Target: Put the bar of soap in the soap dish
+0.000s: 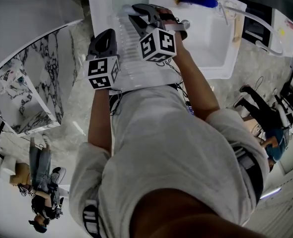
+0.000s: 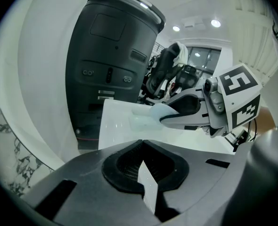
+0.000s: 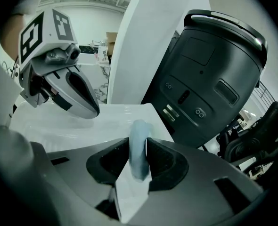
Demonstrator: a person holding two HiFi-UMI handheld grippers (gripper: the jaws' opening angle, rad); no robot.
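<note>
Finding: the bar of soap (image 3: 138,128) is held on edge in the right gripper (image 3: 139,140). The jaws are partly spread and pinch its flat faces. Its long axis runs along the jaws, and its far end projects past the tips.

The relation that governs the coming move is noted from the left gripper view. A pale, translucent rectangle is seen just below and slightly ahead of the right gripper's tips, lying on the white table (image 2: 111,134). It is taken to be the soap dish (image 2: 137,125), though the view is too soft for certainty. Soap and dish are judged close but not touching.

The left gripper (image 2: 141,146) is pressed together at its tips, with nothing between them. It is held off to the right gripper's side and farther from the dish.

Assessment: only a short lowering by the right gripper is required before release.
</note>
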